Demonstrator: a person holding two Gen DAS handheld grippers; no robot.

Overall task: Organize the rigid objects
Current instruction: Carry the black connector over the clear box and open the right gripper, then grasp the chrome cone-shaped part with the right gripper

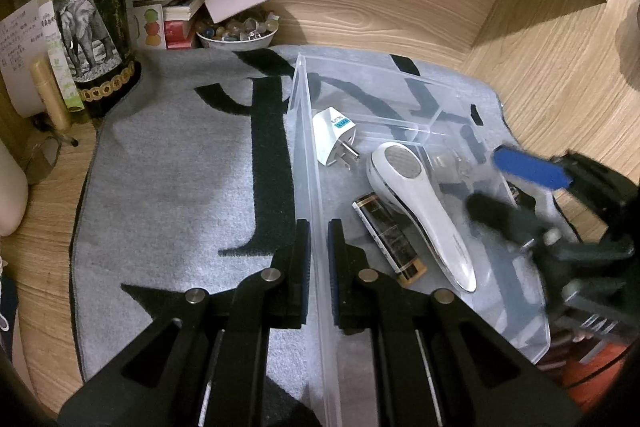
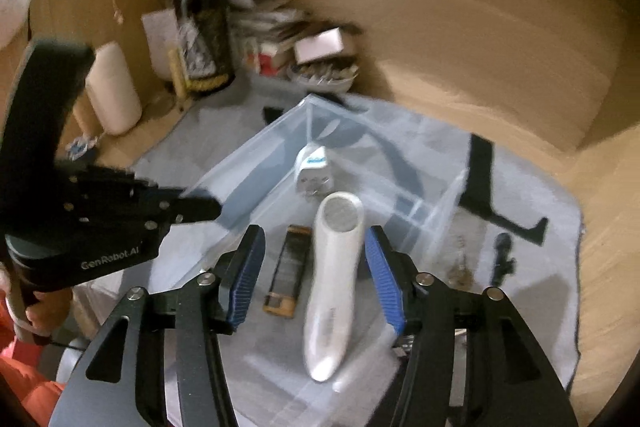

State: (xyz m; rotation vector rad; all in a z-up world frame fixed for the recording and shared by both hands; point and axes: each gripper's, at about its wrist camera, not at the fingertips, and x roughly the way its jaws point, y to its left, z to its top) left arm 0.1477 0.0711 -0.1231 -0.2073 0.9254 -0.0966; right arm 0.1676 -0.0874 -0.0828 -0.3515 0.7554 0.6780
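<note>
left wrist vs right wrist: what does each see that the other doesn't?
Left wrist only: its fingers straddle the clear bin wall, closed on it; marbles fill the white bowl.

Right wrist only: the right gripper is open, its blue pads either side of the white handheld device; a small black item lies on the grey mat outside the bin.

Both: the white plug adapter, gold-and-black bar and dark bottle.
</note>
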